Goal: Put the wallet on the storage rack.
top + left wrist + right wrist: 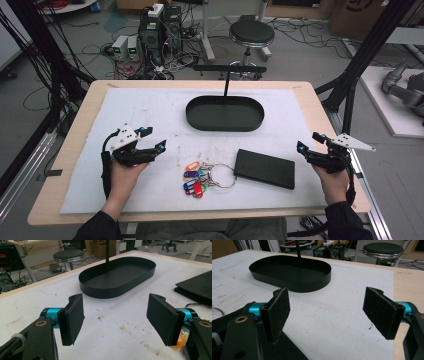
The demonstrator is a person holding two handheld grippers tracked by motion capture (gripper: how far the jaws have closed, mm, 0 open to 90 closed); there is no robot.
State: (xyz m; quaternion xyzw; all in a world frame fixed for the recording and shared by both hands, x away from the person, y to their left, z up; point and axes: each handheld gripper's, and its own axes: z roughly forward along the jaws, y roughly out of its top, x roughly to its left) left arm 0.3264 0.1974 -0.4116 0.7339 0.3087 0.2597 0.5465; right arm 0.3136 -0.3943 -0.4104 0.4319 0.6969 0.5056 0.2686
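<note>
The left claw (152,139) is spread wide and holds nothing — in the left gripper view its two black pads (72,318) stand well apart above bare white mat, touching nothing. The right claw (311,142) is just as wide and just as empty; in the right gripper view its pads (277,313) hang over the mat, with the near corner of a flat black case (284,347) beneath the left-hand one.

Each claw is gripped by a hand, the left hand (124,172) near the counter's left side and the right hand (334,180) at its right edge.

Between them on the white mat (150,110) lies a bunch of coloured key tags (194,178) on a wire ring (222,176), near the left claw but apart from it. The ring's far side lies just beside the flat black case (265,168), which sits between the tags and the right claw. Farther back, mid-counter, stands an oval black tray (225,113) with a thin upright post (226,82) rising from it to a crossbar. Nothing lies between either claw and the tags.

Beyond the wooden counter (320,107) are a round stool (251,34) and tangled cables on the floor.
</note>
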